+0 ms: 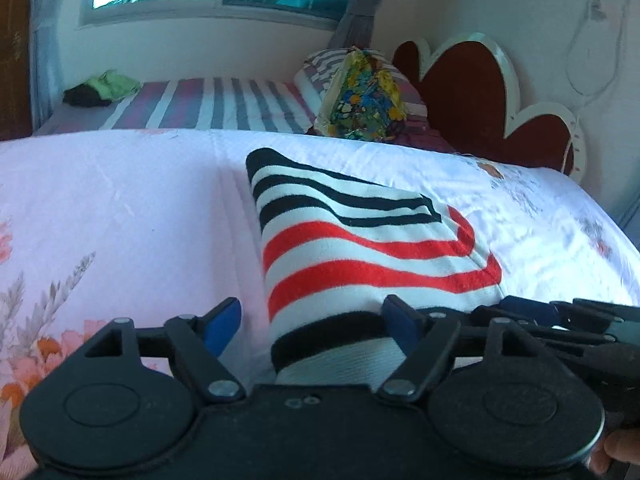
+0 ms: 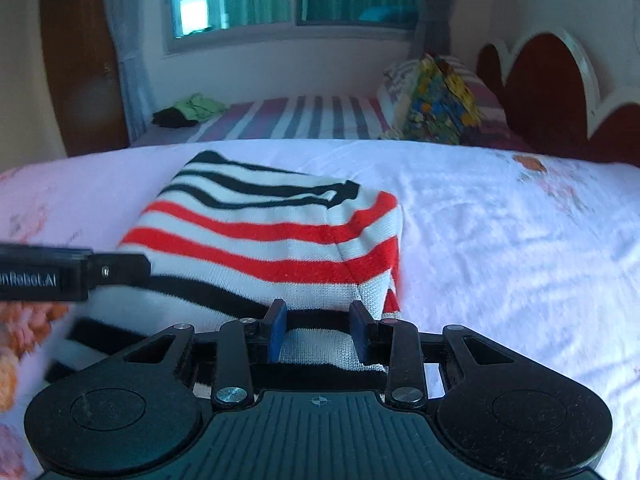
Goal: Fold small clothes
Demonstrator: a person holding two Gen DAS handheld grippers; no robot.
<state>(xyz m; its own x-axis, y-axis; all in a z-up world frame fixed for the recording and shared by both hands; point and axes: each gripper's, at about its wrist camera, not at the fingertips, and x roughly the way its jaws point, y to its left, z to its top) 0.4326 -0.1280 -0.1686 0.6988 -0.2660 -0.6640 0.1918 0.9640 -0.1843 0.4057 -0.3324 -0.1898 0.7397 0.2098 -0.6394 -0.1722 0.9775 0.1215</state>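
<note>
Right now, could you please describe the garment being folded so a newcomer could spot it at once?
On the near bed's pale floral sheet lies a folded striped top, right in front of both grippers. Its black and red bands on white set it apart from the green clothes on the far striped bed.

Bedsheet (image 2: 500, 240) lies bare right of striped garment (image 2: 260, 232).

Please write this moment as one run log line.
striped garment: partly folded on floral sheet | left gripper: open | right gripper: fabric between pads, grip unclear
</note>
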